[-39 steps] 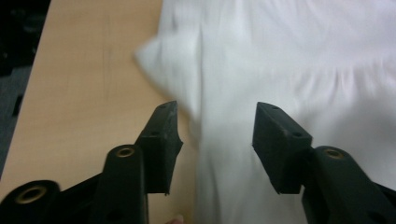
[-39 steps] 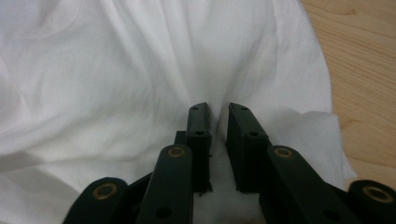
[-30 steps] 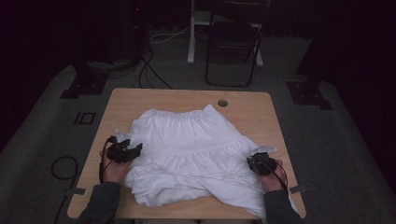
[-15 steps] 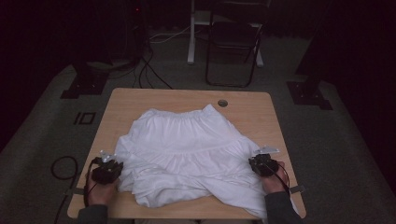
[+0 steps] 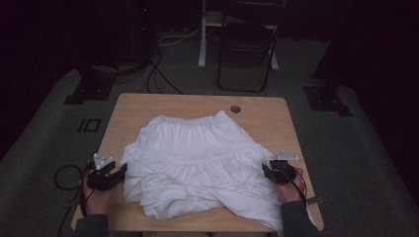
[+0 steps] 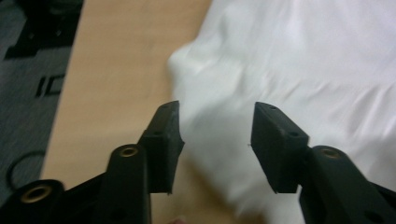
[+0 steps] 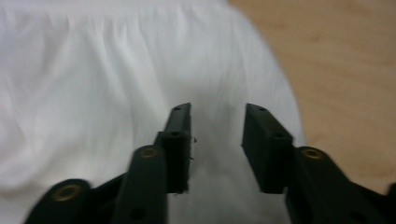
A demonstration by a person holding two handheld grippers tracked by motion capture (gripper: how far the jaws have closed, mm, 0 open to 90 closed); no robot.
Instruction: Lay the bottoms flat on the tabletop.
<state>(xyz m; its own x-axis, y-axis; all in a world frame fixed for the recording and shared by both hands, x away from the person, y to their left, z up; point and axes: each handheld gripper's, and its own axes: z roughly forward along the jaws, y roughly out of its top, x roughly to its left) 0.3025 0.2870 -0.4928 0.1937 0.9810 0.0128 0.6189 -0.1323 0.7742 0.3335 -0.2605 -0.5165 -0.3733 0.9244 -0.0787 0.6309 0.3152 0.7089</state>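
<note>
White skirt (image 5: 197,163) lies spread on the table (image 5: 148,106) in the high view, waistband at the far side, near hem folded over; the left gripper (image 5: 116,175) and right gripper (image 5: 271,169) flank its two edges, likely to tug it flat. Left gripper view: the fingers (image 6: 163,140) have just been opening and stand apart, cloth edge between them, unpinched. Right gripper view: its fingers (image 7: 180,140) have likewise just been opening, over the fabric, gripping nothing

The skirt (image 5: 197,163) is white cloth, soft, matt, gathered and creased. It lies on a table (image 5: 148,106) of smooth, pale, matt wood. Around the table, grey carpet (image 5: 346,143).
</note>
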